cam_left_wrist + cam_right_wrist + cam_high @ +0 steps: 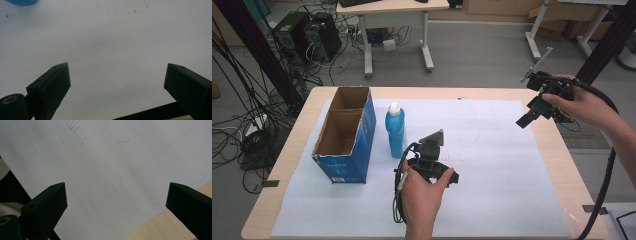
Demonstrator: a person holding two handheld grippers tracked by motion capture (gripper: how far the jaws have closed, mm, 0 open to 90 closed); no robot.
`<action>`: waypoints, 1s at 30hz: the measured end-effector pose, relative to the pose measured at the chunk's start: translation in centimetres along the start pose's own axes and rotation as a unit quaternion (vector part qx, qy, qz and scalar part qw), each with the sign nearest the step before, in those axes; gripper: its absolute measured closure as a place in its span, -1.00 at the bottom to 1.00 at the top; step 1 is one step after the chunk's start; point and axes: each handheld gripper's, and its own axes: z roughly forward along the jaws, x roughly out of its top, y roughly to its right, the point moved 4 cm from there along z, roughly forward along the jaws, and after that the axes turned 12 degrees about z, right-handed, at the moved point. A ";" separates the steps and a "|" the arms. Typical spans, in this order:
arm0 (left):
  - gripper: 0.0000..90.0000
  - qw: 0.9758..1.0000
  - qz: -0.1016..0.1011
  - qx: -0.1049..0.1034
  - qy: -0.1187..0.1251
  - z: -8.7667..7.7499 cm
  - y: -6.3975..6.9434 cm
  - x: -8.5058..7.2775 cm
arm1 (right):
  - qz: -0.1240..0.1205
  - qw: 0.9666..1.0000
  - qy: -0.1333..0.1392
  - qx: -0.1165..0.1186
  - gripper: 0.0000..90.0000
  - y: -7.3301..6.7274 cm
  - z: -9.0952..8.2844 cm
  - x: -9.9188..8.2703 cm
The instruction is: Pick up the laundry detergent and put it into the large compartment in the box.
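A blue bottle [395, 131] with a white cap stands upright on the white sheet [492, 165], just right of an open blue cardboard box [343, 134]. My left gripper [434, 167] is held low over the sheet, in front and to the right of the bottle. In the left gripper view its jaws [117, 68] stand wide open with nothing between them, and a sliver of the blue bottle [22, 2] shows at the top left. My right gripper [539, 107] hovers above the table's right edge. Its jaws [117, 186] are open and empty over the sheet.
The box has two empty compartments and takes up the left side of the wooden table [557, 150]. Bare wood [162, 225] of the table shows past the sheet's edge. On the floor behind are cables, computer towers [307, 32] and a white desk [394, 30].
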 end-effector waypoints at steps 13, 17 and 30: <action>-0.84 1.000 0.006 0.018 0.017 -2.2 0.5 0.0 | -0.005 1.000 -0.001 0.000 -0.92 -0.3 0.1 0.1; -0.84 0.999 0.014 0.027 0.027 -3.4 0.6 0.2 | -0.005 1.000 -0.001 -0.001 -0.92 -0.3 0.1 0.0; -0.88 0.994 0.020 0.071 0.081 -10.1 -0.6 1.6 | -0.001 1.000 -0.001 0.001 -0.92 0.1 0.1 0.1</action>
